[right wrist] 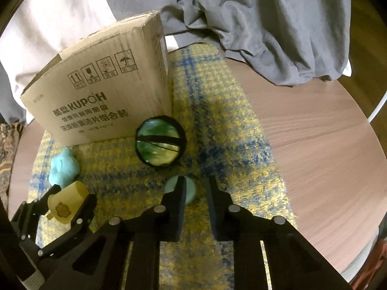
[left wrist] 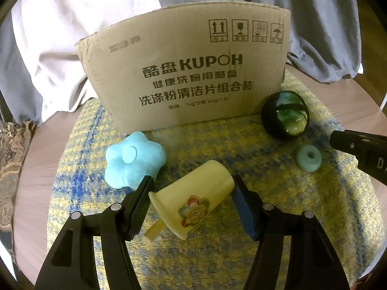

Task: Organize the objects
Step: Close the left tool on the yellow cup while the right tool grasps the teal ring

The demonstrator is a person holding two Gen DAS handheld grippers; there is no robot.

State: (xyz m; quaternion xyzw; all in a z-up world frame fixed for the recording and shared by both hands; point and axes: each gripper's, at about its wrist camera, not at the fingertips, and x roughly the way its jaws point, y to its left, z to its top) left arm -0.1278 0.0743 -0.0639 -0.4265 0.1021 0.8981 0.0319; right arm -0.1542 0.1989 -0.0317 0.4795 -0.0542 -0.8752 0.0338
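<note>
A pale yellow cup (left wrist: 193, 195) with a flower print lies on its side on the yellow-blue mat (left wrist: 217, 261). My left gripper (left wrist: 193, 181) is open with its fingers on either side of the cup; it also shows in the right wrist view (right wrist: 70, 193) around the cup (right wrist: 66, 200). My right gripper (right wrist: 194, 181) is open and empty, its left finger over a teal ring (right wrist: 191, 189). The ring (left wrist: 309, 157) lies by the right gripper's tip (left wrist: 338, 140). A blue star-shaped toy (left wrist: 134, 160) and a green ball in black netting (left wrist: 285, 116) lie before the cardboard box (left wrist: 193, 79).
The mat (right wrist: 217, 111) lies on a round wooden table (right wrist: 314, 133). Grey and white cloth (right wrist: 266, 24) is piled behind the box (right wrist: 101, 91). A patterned fabric (left wrist: 12, 169) is at the far left.
</note>
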